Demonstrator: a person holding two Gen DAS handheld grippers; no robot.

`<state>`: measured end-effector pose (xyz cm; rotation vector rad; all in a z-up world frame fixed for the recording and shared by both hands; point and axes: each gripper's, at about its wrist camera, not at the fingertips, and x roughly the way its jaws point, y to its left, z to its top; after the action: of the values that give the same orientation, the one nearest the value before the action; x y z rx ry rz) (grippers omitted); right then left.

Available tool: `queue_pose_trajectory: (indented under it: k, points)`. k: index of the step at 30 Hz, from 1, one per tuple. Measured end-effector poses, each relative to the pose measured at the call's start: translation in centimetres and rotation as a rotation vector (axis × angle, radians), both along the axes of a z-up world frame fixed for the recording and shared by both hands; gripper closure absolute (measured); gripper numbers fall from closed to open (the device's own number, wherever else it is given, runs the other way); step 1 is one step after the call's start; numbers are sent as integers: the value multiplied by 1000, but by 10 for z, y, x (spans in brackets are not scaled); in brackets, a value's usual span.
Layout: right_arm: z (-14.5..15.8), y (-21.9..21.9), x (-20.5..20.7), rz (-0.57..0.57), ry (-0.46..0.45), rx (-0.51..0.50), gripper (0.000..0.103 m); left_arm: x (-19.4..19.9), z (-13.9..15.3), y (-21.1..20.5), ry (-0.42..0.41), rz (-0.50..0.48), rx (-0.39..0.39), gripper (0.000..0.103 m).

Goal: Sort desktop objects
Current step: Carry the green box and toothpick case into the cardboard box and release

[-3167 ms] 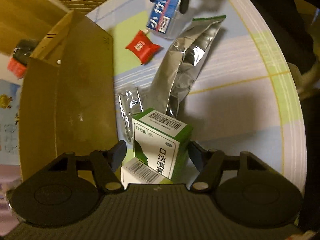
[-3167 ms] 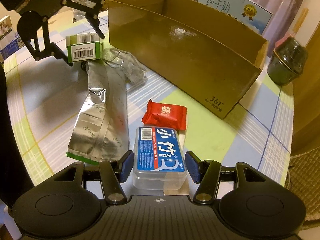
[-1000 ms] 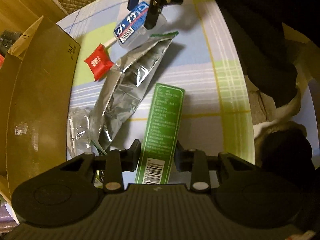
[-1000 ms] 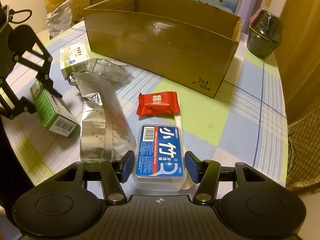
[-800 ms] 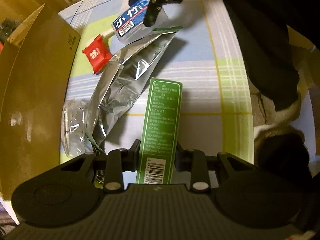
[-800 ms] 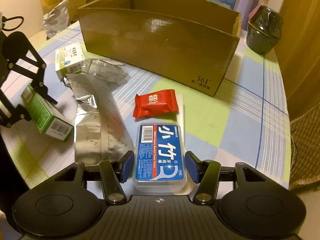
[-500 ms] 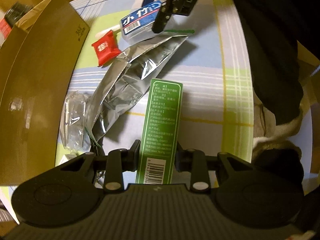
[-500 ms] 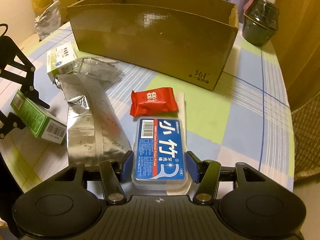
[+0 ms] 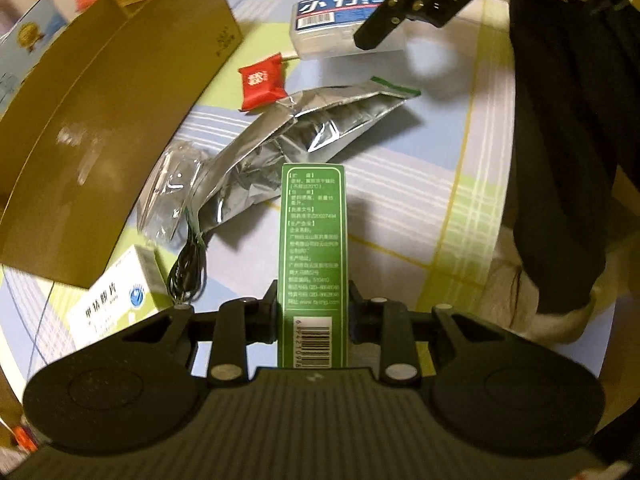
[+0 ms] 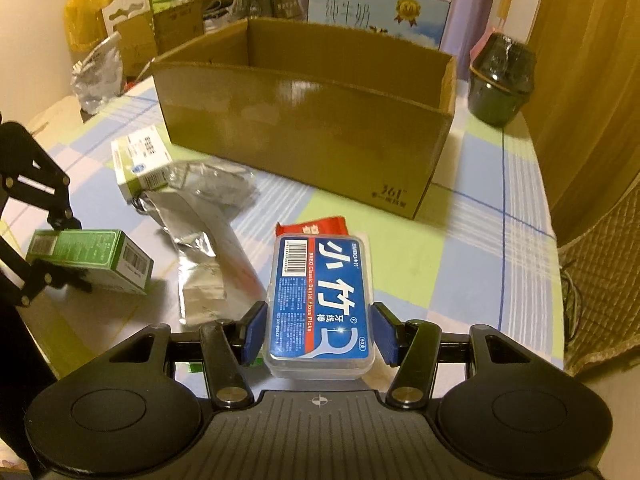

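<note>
My left gripper [image 9: 313,312] is shut on a long green box [image 9: 313,240], with its barcode end between the pads. The right wrist view shows that green box [image 10: 92,258] held low at the table's left. My right gripper [image 10: 318,328] is shut on a clear floss-pick box with a blue label [image 10: 322,300], held just above the table. In the left wrist view the floss box [image 9: 332,20] is at the top, casting a shadow on the cloth. The open cardboard box [image 10: 304,128] stands behind.
On the checked tablecloth lie a red candy packet [image 9: 262,84], a silver foil pouch [image 9: 288,136], a clear wrapper [image 9: 168,192], a black cable [image 9: 188,264] and a white-green medicine box [image 9: 112,300]. A dark jar [image 10: 502,84] stands right of the cardboard box. A person in dark clothes [image 9: 560,120] stands at the table edge.
The right gripper has risen with the floss box, which now covers part of the red packet. The left gripper has rolled with the green box still in its grip.
</note>
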<state>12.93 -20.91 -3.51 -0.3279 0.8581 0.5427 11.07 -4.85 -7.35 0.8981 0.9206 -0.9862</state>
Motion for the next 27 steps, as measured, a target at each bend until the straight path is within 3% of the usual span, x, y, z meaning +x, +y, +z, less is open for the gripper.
queue_pose_trajectory:
  k: [15, 27]
  points:
    - [45, 17, -17, 2, -100, 61, 51, -13, 37, 27, -61, 165, -65, 78]
    - [94, 36, 5, 8, -187, 131, 51, 22, 100, 44, -188, 270, -117, 78]
